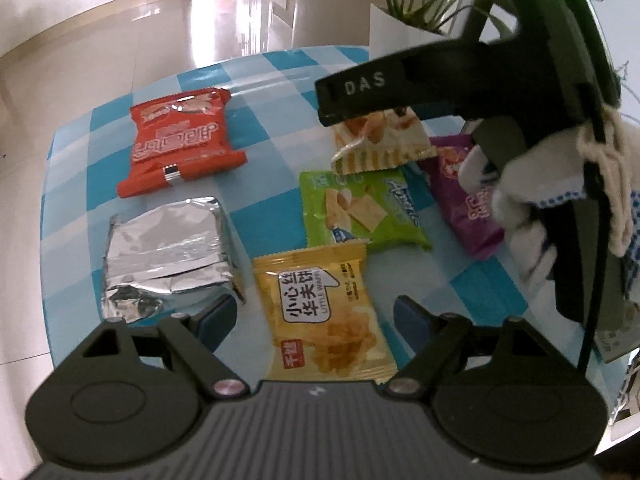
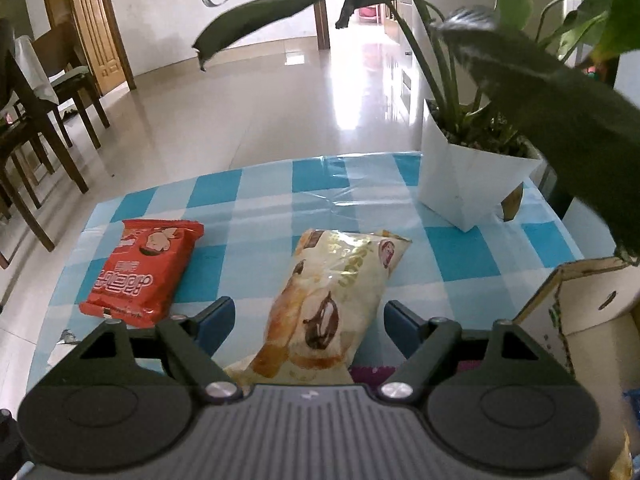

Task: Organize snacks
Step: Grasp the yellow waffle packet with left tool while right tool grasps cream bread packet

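Several snack packets lie on a blue-checked table (image 1: 272, 80). My left gripper (image 1: 316, 320) is open, and a yellow waffle packet (image 1: 320, 316) lies between its blue pads without touching them. My right gripper (image 2: 310, 320) is open astride a cream pastry packet (image 2: 332, 292), pads clear of it. In the left wrist view, one of the right gripper's fingers (image 1: 360, 92) hangs over that cream packet (image 1: 380, 144), with a gloved hand (image 1: 520, 200) behind. Around them lie a red packet (image 1: 180, 140) (image 2: 144, 268), a silver foil packet (image 1: 168, 256), a green packet (image 1: 360, 208) and a purple packet (image 1: 468, 196).
A white plant pot (image 2: 464, 176) stands at the table's far right, its long leaves hanging over the table. An open cardboard box (image 2: 580, 312) sits at the right edge. Wooden chairs (image 2: 40, 120) stand on the tiled floor to the left.
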`<state>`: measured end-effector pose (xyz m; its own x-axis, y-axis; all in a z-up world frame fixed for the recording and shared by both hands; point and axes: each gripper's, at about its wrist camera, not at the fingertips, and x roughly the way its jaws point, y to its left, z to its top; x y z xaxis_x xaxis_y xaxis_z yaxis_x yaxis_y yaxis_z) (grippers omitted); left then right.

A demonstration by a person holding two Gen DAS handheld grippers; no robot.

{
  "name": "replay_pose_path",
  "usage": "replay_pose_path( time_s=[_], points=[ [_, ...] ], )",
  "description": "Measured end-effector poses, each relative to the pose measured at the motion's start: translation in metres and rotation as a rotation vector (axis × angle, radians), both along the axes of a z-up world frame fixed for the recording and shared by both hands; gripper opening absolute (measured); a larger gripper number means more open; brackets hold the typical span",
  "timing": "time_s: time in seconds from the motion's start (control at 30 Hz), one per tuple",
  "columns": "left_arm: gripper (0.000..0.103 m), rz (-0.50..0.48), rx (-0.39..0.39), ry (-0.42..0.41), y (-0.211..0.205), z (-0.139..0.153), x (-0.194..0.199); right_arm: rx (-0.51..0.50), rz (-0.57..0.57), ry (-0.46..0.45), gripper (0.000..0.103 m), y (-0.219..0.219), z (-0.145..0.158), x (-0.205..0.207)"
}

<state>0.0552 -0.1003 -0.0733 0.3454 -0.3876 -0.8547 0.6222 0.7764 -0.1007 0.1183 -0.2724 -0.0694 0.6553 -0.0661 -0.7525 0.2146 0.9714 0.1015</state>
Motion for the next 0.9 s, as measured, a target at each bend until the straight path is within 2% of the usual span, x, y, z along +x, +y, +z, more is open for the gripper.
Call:
replay_pose_path(
  time_s=[0.1, 0.13, 0.2, 0.27, 0.37, 0.57, 0.9],
  points=[
    [0.075, 0.013, 0.04, -0.012, -0.006, -0.005, 0.0, 0.011, -0.014, 0.024, 0.064, -0.004, -0.004, 0.002],
    [0.075, 0.017, 0.043, -0.012, -0.007, -0.006, 0.001, 0.018, -0.017, 0.029, 0.062, -0.005, -0.006, 0.002],
    [0.073, 0.012, 0.046, -0.023, -0.009, -0.006, -0.001, 0.042, -0.017, 0.024, 0.06, -0.009, -0.006, -0.001],
    [0.062, 0.011, 0.047, -0.032, -0.008, -0.004, -0.001, 0.047, -0.006, 0.026, 0.059, -0.01, -0.005, -0.004],
    [0.054, 0.04, 0.035, -0.019, -0.004, -0.001, 0.002, 0.046, 0.007, 0.021, 0.058, -0.008, -0.001, -0.007],
    [0.052, 0.061, -0.022, 0.006, 0.001, 0.01, 0.0, 0.06, 0.024, -0.014, 0.057, -0.004, 0.018, -0.019],
    [0.051, 0.177, -0.145, -0.003, 0.028, 0.047, 0.001, 0.112, 0.019, -0.044, 0.057, -0.001, 0.039, -0.049]
  ],
)
